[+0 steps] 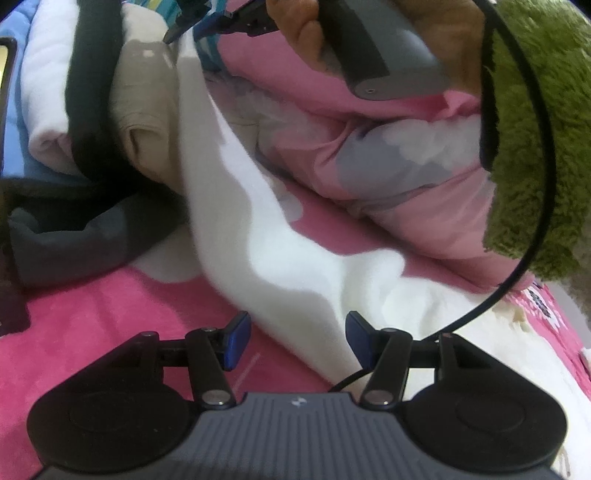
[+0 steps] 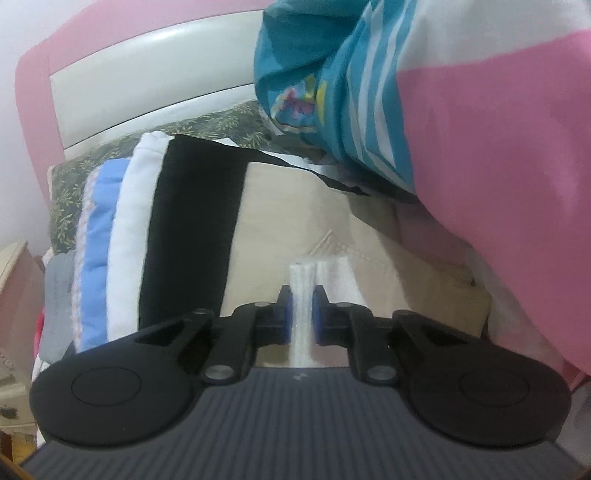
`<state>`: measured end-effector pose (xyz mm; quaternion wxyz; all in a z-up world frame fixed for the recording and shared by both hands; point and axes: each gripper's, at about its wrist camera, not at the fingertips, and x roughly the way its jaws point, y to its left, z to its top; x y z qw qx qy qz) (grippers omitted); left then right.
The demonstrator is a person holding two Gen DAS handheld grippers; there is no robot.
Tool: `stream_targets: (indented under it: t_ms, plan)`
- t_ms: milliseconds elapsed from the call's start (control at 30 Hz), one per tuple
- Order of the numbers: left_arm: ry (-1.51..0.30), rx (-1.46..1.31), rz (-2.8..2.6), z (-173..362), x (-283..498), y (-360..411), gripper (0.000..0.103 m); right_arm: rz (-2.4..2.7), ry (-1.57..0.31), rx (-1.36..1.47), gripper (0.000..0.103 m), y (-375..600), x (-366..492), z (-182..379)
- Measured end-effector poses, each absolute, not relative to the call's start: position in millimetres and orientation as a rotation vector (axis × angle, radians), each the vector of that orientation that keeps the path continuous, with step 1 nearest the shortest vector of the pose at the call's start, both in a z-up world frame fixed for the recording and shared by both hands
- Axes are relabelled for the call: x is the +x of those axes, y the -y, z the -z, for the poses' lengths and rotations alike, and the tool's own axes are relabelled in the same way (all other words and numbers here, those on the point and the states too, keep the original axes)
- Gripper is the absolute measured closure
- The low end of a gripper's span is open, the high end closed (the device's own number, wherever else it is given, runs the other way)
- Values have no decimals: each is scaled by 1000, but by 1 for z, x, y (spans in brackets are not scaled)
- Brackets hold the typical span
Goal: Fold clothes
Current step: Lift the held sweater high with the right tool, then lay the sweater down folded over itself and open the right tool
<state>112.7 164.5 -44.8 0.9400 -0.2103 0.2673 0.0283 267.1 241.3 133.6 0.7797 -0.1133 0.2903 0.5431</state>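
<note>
A white garment (image 1: 266, 225) stretches as a long band from the top of the left wrist view down between my left gripper's fingers. My left gripper (image 1: 297, 341) is open, its blue pads on either side of the white cloth without pinching it. My right gripper (image 2: 303, 317) is shut on a folded edge of the same white garment (image 2: 303, 291) and holds it up above the stack. The right gripper (image 1: 207, 22) also shows at the top of the left wrist view, held by a hand.
A stack of folded clothes, blue, white, black (image 2: 192, 229) and beige (image 2: 295, 206), stands on the bed. A pink and teal striped garment (image 2: 461, 129) hangs at the right. A pink blanket (image 1: 110, 306), a pink cloth pile (image 1: 369, 147) and a green fleece sleeve (image 1: 546, 129) lie around.
</note>
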Motion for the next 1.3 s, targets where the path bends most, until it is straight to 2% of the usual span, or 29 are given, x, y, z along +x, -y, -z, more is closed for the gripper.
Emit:
stream_targets:
  t_ms: [433, 700, 1200, 1300]
  plan:
    - [-510, -399, 135, 33, 101, -153, 35, -1029, -480, -138, 96, -144, 268, -198]
    - [-539, -364, 292, 28, 92, -135, 35, -903, -359, -76, 96, -40, 243, -240]
    - [-668, -289, 348, 50, 102, -105, 33, -533, -332, 202, 96, 192, 202, -204]
    - [-700, -276, 328, 56, 106, -102, 33, -444, -369, 289, 96, 235, 190, -172]
